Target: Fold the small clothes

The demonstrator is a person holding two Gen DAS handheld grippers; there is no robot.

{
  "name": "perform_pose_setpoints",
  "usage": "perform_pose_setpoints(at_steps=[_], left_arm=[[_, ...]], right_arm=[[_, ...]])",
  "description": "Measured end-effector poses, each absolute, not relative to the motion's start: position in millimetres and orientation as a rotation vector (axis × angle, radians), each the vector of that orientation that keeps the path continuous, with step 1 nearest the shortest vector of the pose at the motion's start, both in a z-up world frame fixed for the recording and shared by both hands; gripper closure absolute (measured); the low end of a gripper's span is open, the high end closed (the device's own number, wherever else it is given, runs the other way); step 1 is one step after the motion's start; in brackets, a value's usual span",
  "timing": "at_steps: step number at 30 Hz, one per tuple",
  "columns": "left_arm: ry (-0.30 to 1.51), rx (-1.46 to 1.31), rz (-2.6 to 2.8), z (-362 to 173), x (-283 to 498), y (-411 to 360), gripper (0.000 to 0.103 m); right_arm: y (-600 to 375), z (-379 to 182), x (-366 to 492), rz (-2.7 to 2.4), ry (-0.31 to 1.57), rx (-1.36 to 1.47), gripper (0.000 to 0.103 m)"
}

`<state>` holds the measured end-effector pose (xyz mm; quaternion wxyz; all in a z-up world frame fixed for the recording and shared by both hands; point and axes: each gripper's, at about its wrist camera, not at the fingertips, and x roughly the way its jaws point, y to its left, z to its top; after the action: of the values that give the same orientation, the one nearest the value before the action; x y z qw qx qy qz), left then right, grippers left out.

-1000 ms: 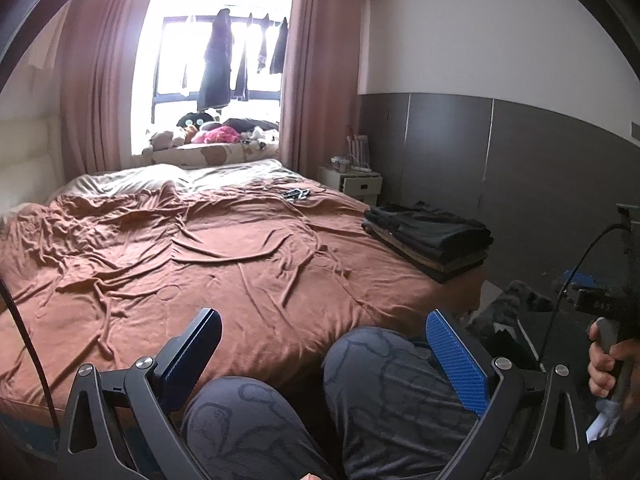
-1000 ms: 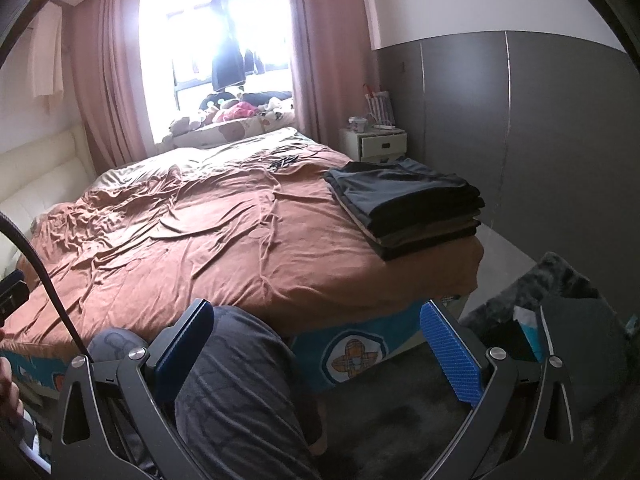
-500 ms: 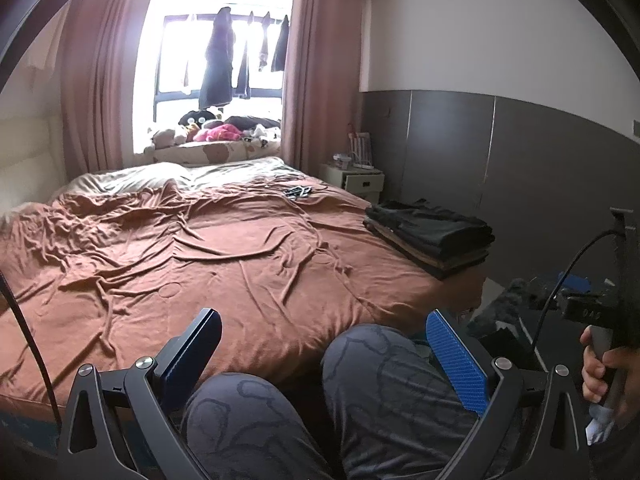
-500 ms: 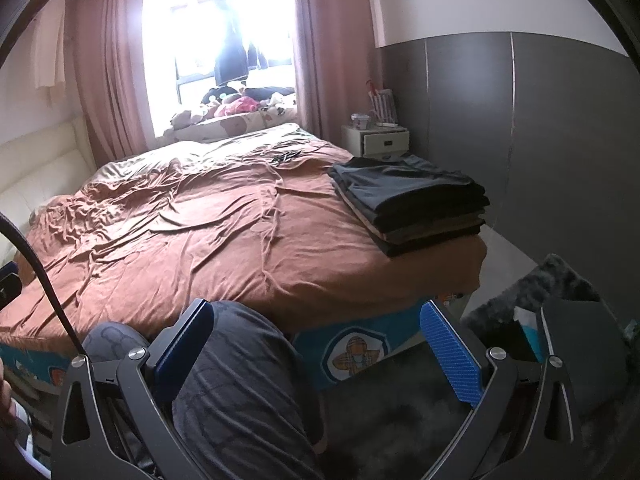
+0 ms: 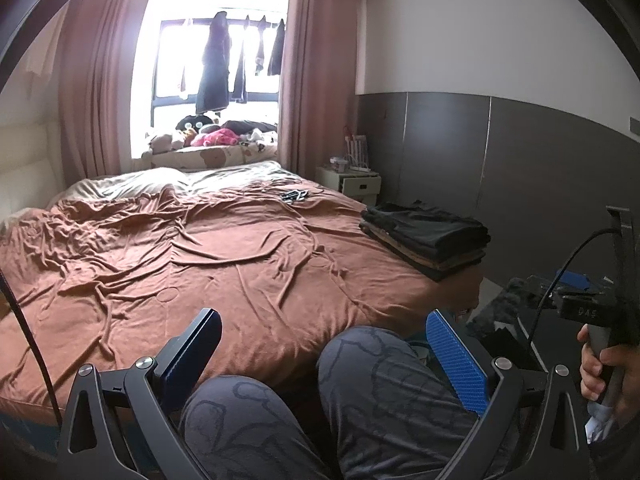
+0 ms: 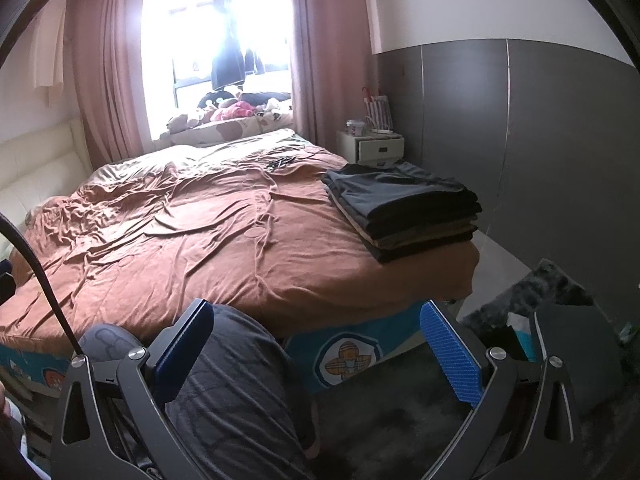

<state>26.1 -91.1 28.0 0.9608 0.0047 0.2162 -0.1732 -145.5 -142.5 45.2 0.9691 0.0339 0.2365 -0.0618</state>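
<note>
A stack of folded dark clothes [image 5: 428,240] [image 6: 404,210] rests on the near right corner of the bed with the rumpled brown cover [image 5: 208,264] [image 6: 192,240]. My left gripper [image 5: 320,364] is open and holds nothing, hovering above the person's knees [image 5: 380,384] at the foot of the bed. Also open with nothing between its blue pads, my right gripper [image 6: 316,356] hangs over a knee [image 6: 236,384] and the dark floor rug. The stack lies well ahead of both grippers. In the left wrist view a hand [image 5: 600,372] grips the right gripper's handle at the far right.
A white nightstand [image 6: 372,146] stands beyond the bed against the grey wall panel. Small dark items [image 5: 294,195] lie on the far part of the cover. Stuffed toys [image 5: 212,136] fill the window ledge. A dark rug and box [image 6: 560,320] sit on the floor at right.
Both views have tilted slightly upward and shifted, so the bed sits a little lower in frame. The grippers stay open and hold nothing throughout.
</note>
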Motion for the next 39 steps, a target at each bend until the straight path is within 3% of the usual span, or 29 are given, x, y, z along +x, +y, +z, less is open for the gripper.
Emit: perform_pose_setpoints(at_steps=[39], left_arm=[[0.456,-0.005,-0.335,25.9,32.5,-88.8,0.0]], right_arm=[[-146.0,45.1,-144.4,-0.118,0.48,0.052,0.0]])
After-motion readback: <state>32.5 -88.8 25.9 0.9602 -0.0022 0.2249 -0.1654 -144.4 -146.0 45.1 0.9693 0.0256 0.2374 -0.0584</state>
